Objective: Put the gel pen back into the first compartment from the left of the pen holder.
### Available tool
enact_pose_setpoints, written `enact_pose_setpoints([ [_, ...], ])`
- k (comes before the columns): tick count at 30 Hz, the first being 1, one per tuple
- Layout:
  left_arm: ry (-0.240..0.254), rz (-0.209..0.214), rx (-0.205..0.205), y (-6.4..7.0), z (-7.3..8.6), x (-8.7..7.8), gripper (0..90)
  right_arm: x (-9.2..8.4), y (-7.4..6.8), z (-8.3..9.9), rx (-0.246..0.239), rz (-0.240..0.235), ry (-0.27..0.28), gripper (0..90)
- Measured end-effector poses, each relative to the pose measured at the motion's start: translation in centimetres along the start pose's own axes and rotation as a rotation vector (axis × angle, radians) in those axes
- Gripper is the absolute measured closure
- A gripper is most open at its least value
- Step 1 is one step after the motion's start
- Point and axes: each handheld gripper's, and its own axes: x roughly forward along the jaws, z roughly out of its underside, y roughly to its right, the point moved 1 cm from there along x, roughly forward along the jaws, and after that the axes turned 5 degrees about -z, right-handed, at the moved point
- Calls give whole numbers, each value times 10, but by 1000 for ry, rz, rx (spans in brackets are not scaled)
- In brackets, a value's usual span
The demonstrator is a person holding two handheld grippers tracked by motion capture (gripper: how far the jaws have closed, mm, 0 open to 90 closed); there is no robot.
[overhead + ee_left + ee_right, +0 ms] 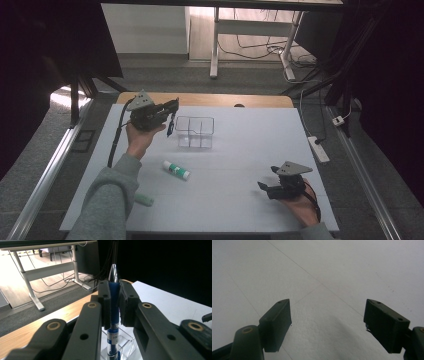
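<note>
1. The left tool (pixel 169 114) is raised above the far left part of the white table (pixel 240 150), held in the person's left hand (pixel 140 137).
2. Its jaws are clamped on a blue pen (pixel 113 305); in the left gripper view the pads press on the dark blue grip section, the silver tip sticks out past them and the clear barrel runs back between the jaw arms.
3. In the high view the pen (pixel 171 126) hangs from the left tool, tilted slightly off upright, just left of a clear plastic organizer (pixel 195 132) with divided compartments, near its rim.
4. The organizer stands on the table's far middle part.
5. A white glue stick with a green cap (pixel 176 170) lies on its side on the table, nearer the person and well apart from the organizer.
6. The right tool (pixel 266 186) rests low at the near right of the table, in the right hand (pixel 300 202).
7. Its jaws stand wide apart with bare table surface between them (pixel 327 322).
</note>
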Motion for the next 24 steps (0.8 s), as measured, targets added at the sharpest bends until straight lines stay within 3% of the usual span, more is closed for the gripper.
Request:
enact_pose_setpoints([
  [17,17,14,-70,-6,-6,20,798,-2,0,-1,12,-13,17,219],
  [24,6,-2,-62,-8,-9,30,798,-3,0,-2,16,-20,23,219],
])
